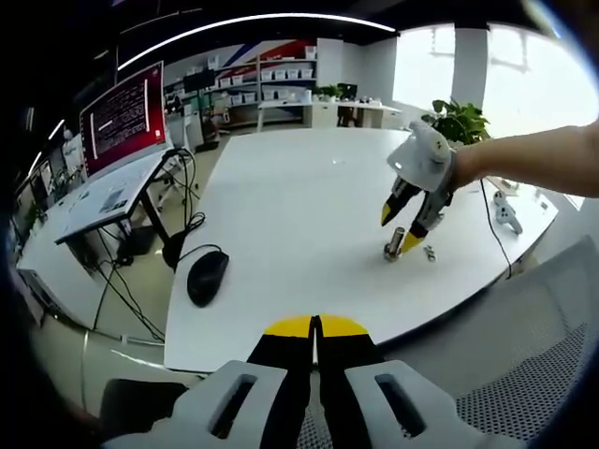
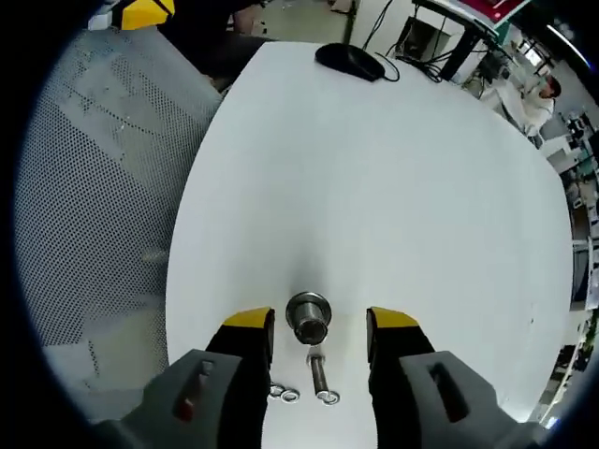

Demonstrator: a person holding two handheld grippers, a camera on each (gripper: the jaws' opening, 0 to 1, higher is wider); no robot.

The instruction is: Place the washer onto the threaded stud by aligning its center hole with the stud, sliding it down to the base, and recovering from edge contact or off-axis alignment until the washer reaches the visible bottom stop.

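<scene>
Right gripper [image 2: 318, 323] spread astride upright stud [image 2: 309, 318], washers [image 2: 284, 394] ungrasped on tabletop [image 2: 393, 168]; risk toppling stud; left gripper [image 1: 315, 325] closed.

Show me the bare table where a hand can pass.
Free: the wide white stretch between the mouse and the stud. Crowded: the near edge, where washers and a bolt lie between the right gripper's open jaws.
</scene>
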